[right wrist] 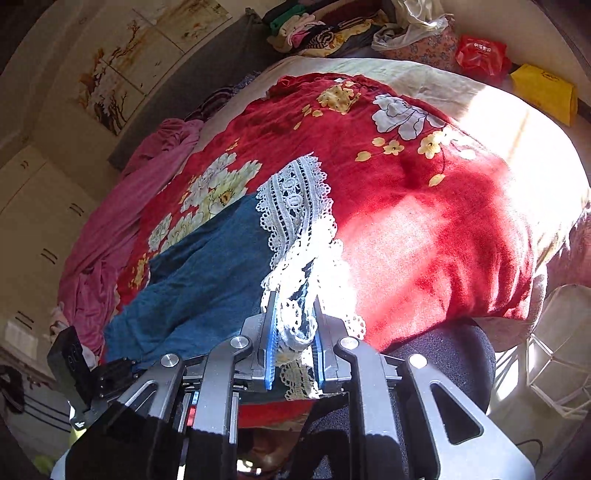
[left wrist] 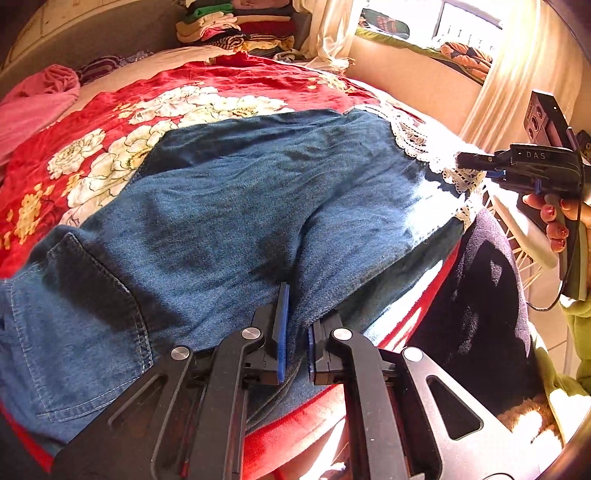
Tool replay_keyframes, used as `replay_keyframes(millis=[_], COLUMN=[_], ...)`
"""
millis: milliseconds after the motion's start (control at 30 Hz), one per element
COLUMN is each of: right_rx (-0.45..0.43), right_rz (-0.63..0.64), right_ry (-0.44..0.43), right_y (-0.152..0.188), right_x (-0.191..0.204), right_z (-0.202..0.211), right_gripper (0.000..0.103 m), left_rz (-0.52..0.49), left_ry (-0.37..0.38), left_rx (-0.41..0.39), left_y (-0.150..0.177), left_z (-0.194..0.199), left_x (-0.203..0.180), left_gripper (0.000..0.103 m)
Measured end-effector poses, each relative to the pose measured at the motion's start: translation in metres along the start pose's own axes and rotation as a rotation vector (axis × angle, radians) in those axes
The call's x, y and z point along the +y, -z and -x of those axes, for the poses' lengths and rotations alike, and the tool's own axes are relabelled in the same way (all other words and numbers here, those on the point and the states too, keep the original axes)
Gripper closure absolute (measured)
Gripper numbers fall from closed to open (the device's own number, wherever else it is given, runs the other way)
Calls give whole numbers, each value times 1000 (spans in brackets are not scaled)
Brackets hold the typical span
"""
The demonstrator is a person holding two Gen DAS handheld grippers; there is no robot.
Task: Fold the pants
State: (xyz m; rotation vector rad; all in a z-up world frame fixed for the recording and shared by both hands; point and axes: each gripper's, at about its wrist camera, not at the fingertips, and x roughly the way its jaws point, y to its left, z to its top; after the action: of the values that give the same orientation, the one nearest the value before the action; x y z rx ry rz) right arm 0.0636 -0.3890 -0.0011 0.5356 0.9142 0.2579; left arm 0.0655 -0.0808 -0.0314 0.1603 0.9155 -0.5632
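Observation:
Blue denim pants point(left wrist: 236, 206) with white lace cuffs point(left wrist: 436, 155) lie folded lengthwise across a red floral bedspread point(left wrist: 110, 122). My left gripper point(left wrist: 297, 325) is shut on the near edge of the pants at the crotch area, with denim pinched between its blue pads. My right gripper point(right wrist: 293, 332) is shut on the lace cuffs point(right wrist: 295, 206) at the leg end; it also shows in the left wrist view point(left wrist: 469, 158), at the right edge of the bed. The pants point(right wrist: 199, 273) stretch away to the left in the right wrist view.
A pink cloth point(left wrist: 33, 99) lies at the bed's far left. Stacks of folded clothes point(left wrist: 236, 26) sit at the head of the bed. A dark fuzzy cloth point(left wrist: 476, 306) hangs off the near edge. Red and yellow bags point(right wrist: 480, 51) lie at the far right.

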Motion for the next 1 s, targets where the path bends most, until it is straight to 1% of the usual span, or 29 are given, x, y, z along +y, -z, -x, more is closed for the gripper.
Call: replay_keyframes(millis=[67,133,200,233,333,367,400,433,467,533,567,633,700,733,800,833,867,900,967,1000], right_rx=[11,46,100,108,109,91,62,31,6,-19,-23,-3,27,35,70,83,111,139,176,184], right_rz=[17,20,80,96,103,123,147,160,169,191,209,229,202,186,199,199,187,164,133,152], right_ry=[18,30,87,106,95,120,148,161,163,161,158,132,72,70,82,77,50,13,-24,-33], right_y=[3,9,14,17,16,13,8,2,-5,-23,-32,-52,-72,-82,-97,-103,-107,-110,-113,-113], right_x=[-1,-4,-2,-1,1,3,4,4,3,-1,-1,-2,-6,-8,-11,-14,-16,-20,-24,-21], right_z=[3,-1,-13,-16,-10,-4,4,12,18,17,12,-9,-31,-41,-64,-74,-84,-94,-110,-115], right_gripper=[89,89,86,85,75,63,55,47,46,46,46,46,46,46,46,46,46,46,49,51], left_rz=[-9,-16,-20,-10,25,36,39,40,48,79,104,139,178,208,285,296,301,297,286,281], left_ry=[6,3,-5,-10,-2,13,17,24,41,73,70,23,-38,-37,-29,-42,-62,-66,-54,-39], left_rx=[-7,13,31,39,78,78,79,76,67,38,20,-11,-18,-9,19,45,64,85,117,139], left_y=[3,8,12,14,18,18,18,17,15,5,-5,-26,-50,-60,-76,-82,-86,-89,-93,-94], left_z=[8,8,3,-1,-12,-9,-3,3,12,29,36,44,43,39,25,15,6,-3,-20,-29], left_x=[0,-1,-1,0,6,7,7,8,10,19,28,46,70,82,108,117,123,127,131,133], left_gripper=[100,100,100,99,98,96,87,72,66,64,64,62,61,60,60,60,60,60,60,60])
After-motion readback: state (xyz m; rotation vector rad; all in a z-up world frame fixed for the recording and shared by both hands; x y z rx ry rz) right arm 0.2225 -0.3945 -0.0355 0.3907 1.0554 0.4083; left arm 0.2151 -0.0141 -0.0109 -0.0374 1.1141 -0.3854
